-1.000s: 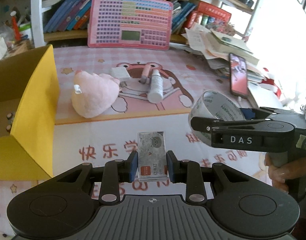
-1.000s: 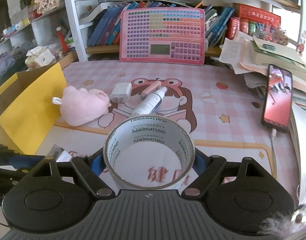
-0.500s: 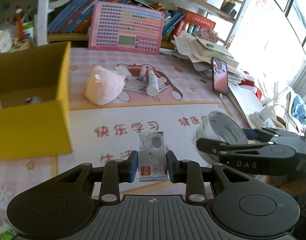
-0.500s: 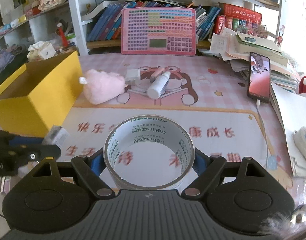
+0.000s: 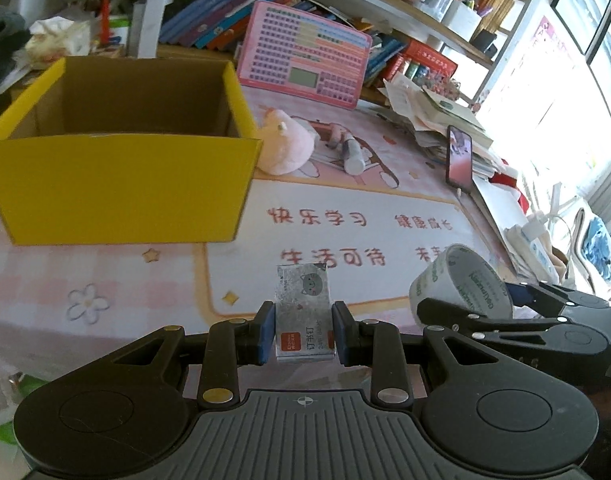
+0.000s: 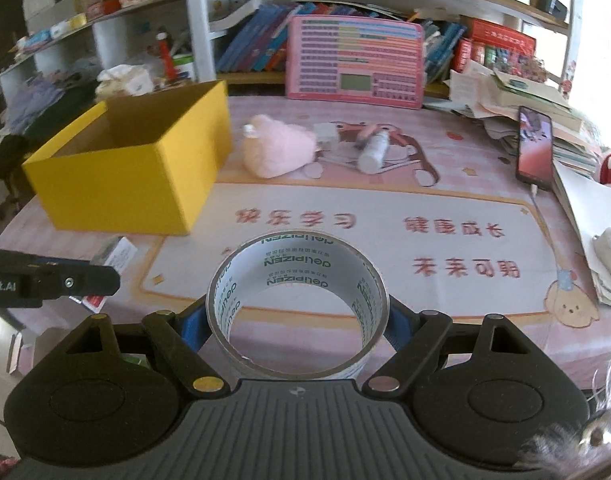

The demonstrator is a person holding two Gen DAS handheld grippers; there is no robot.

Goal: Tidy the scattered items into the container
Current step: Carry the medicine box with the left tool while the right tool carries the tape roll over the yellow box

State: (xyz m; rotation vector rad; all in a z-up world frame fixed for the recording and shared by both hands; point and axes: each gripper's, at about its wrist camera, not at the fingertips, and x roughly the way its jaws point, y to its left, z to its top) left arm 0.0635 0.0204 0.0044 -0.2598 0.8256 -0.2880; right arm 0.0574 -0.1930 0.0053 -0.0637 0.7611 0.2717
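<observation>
My left gripper (image 5: 304, 330) is shut on a small box of staples (image 5: 303, 312), grey with a red label, held above the table's near edge. My right gripper (image 6: 296, 322) is shut on a roll of clear tape (image 6: 297, 304), gripped across its width; the roll (image 5: 461, 286) also shows at the right of the left wrist view. The open yellow cardboard box (image 5: 121, 168) stands ahead and to the left, its inside dark. On the mat beyond lie a pink plush toy (image 6: 277, 150), a white charger block (image 6: 325, 136) and a white bottle (image 6: 371, 152) beside a pink tube.
A pink keyboard toy (image 6: 355, 62) leans against the bookshelf at the back. A phone (image 6: 535, 148) rests on stacked papers and books along the right edge. Clutter fills the shelves at the left behind the box.
Both grippers have pulled back toward the table's near edge and shifted left, each keeping its load. The yellow box now shows in full, and the plush and bottle look farther away.
</observation>
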